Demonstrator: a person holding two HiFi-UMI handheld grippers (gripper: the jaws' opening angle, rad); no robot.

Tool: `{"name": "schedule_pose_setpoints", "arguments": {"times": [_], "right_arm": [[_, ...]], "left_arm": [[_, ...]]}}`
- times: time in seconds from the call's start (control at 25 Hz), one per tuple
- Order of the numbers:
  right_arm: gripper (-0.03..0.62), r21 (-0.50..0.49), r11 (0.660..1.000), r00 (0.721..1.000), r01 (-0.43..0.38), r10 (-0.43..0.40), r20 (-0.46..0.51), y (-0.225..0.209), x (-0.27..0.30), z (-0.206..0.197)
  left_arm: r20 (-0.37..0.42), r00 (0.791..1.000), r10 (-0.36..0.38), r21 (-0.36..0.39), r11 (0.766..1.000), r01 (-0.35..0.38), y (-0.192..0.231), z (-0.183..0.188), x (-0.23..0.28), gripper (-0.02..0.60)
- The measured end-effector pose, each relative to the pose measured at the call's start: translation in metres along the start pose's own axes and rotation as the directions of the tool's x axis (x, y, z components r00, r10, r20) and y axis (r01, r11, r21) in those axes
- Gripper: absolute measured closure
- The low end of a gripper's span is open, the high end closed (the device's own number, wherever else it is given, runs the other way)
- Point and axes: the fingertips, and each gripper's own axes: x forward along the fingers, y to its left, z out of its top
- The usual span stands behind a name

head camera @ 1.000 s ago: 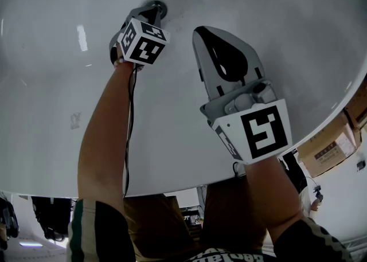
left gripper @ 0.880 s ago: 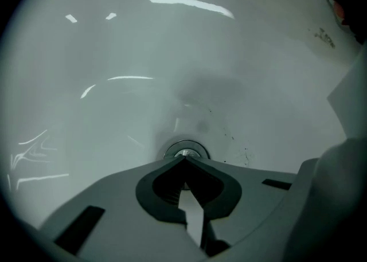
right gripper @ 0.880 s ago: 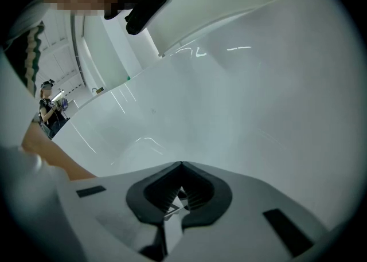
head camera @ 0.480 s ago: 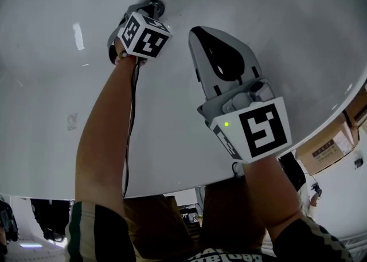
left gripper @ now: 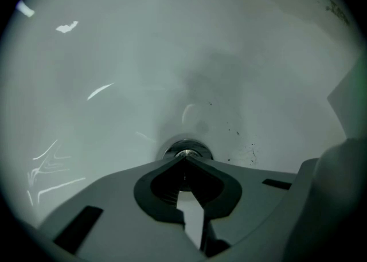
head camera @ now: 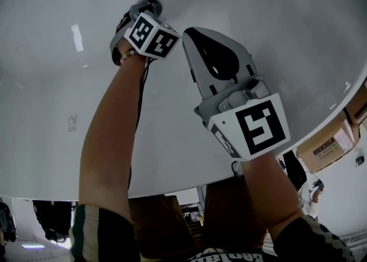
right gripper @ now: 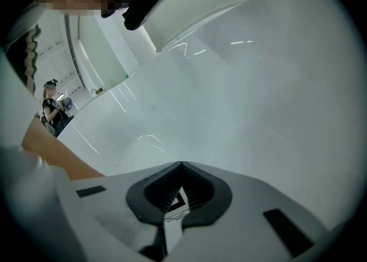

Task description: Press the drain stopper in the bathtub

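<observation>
Two pairs of jaws, both closed on nothing: grey plastic left gripper (left gripper: 184, 160) at the round chrome drain stopper (left gripper: 187, 148), grey plastic right gripper (head camera: 190, 32) near it. The stopper looks rigid and slick, so press dead-centre.

I get soft light from above on the white bathtub (head camera: 46, 83), with streaky glare on its glossy wall. A grey shadow pools above the drain stopper (left gripper: 186, 153). Both gripper views bulge and go black at the corners.

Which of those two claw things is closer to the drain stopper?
Left. The left gripper has its tips right at the drain stopper; the right gripper hangs aside over the tub wall.
</observation>
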Motion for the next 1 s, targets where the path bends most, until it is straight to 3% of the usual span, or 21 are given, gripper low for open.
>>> {"name": "schedule_pose_setpoints", "arguments": {"times": [0.64, 0.88, 1.0], "right_arm": [[0.58, 0.04, 0.999, 1.0, -0.011, 0.011, 0.012, 0.001, 0.002, 0.0], [0.58, 0.044, 0.999, 0.999, -0.014, 0.012, 0.035, 0.001, 0.0, 0.004], [0.58, 0.03, 1.0, 0.999, 0.002, -0.004, 0.043, -0.002, -0.002, 0.007]], "left_arm": [[0.01, 1.0, -0.024, -0.016, 1.0, 0.024, 0.002, 0.001, 0.0, 0.572], [0.041, 0.995, -0.088, -0.168, 0.981, 0.093, 0.004, 0.0, -0.013, 0.572], [0.073, 0.993, -0.092, -0.185, 0.977, 0.105, 0.002, 0.002, -0.015, 0.572]]}}
